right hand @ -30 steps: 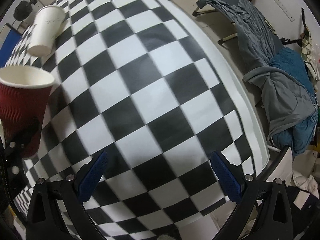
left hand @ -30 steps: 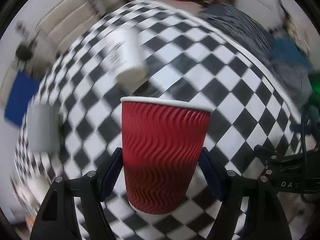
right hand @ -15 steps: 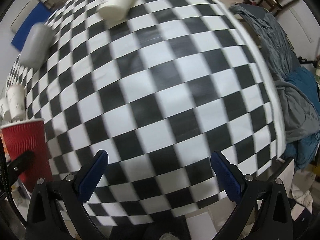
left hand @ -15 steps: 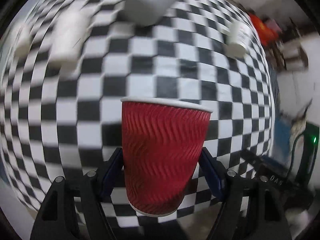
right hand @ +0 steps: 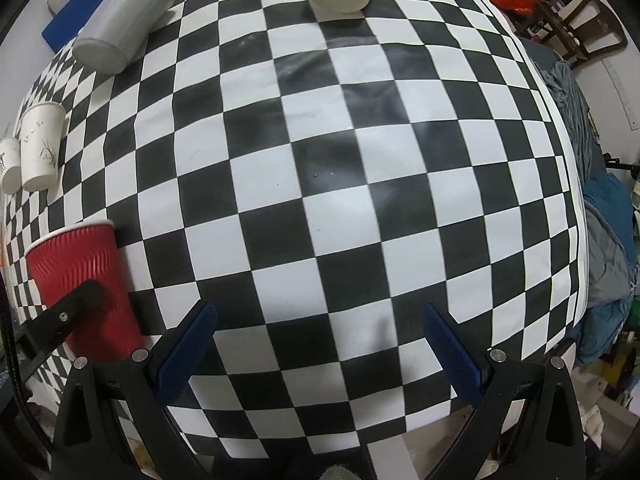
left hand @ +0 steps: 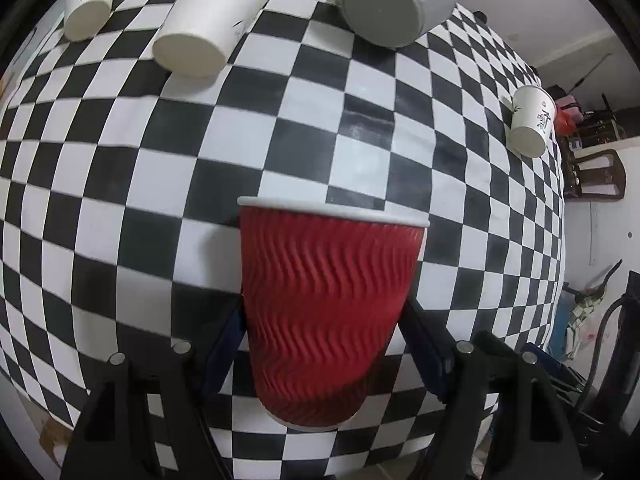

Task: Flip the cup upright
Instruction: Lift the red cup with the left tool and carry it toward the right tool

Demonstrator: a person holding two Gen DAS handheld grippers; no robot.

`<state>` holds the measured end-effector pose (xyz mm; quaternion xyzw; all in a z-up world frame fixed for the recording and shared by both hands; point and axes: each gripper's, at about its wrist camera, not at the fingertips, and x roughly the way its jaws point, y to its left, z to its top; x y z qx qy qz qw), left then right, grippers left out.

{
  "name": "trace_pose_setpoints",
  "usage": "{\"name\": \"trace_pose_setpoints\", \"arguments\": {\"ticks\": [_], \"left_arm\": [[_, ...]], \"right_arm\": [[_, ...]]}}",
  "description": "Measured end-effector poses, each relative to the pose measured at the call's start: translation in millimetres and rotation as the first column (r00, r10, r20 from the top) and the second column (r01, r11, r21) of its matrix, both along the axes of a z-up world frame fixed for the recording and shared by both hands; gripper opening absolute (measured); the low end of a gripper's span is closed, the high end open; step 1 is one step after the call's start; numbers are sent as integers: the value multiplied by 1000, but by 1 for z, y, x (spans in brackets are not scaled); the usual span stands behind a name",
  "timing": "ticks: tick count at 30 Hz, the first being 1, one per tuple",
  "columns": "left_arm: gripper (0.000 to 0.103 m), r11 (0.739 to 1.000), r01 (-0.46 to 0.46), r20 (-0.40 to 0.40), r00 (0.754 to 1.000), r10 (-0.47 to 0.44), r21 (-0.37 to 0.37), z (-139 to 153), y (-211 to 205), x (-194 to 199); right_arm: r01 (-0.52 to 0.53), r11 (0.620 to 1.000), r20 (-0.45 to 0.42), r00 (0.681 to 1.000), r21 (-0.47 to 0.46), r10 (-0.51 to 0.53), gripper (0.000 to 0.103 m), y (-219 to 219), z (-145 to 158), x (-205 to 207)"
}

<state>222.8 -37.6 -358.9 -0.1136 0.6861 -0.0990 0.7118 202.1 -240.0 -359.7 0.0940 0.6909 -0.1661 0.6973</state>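
A red ribbed paper cup [left hand: 326,304] with a white rim stands mouth up between the blue pads of my left gripper [left hand: 324,332], which is shut on its lower half. It hangs over the near part of the checkered table [left hand: 360,152]. The same cup shows in the right wrist view [right hand: 86,280] at the far left, with a black left finger across it. My right gripper [right hand: 320,340] is open and empty over the table's front edge.
Upside-down cups stand at the back: a white one [left hand: 212,20], a small printed white one [left hand: 90,0], a grey one [left hand: 394,2] and a white one [left hand: 532,120] at the right edge. Clothes [right hand: 604,248] and chairs lie beyond the table's right side.
My left gripper has swung with the red cup, so the upside-down cups now sit at the top of its view. The right gripper has turned left and drawn back a little.
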Motion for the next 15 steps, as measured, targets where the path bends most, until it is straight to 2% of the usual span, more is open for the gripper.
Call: {"name": "trace_pose_setpoints", "arguments": {"ticks": [6, 8, 15], "left_arm": [[79, 999, 22, 12, 1000, -23, 40, -1, -3, 5], [91, 998, 30, 12, 999, -31, 51, -2, -4, 5], [91, 998, 17, 40, 999, -19, 53, 1, -1, 7]], "right_arm": [[-4, 1000, 8, 1000, -10, 4, 103, 8, -2, 1], [-17, 1000, 18, 1000, -10, 18, 103, 13, -1, -3], [-21, 1000, 50, 999, 16, 21, 103, 29, 6, -15]]}}
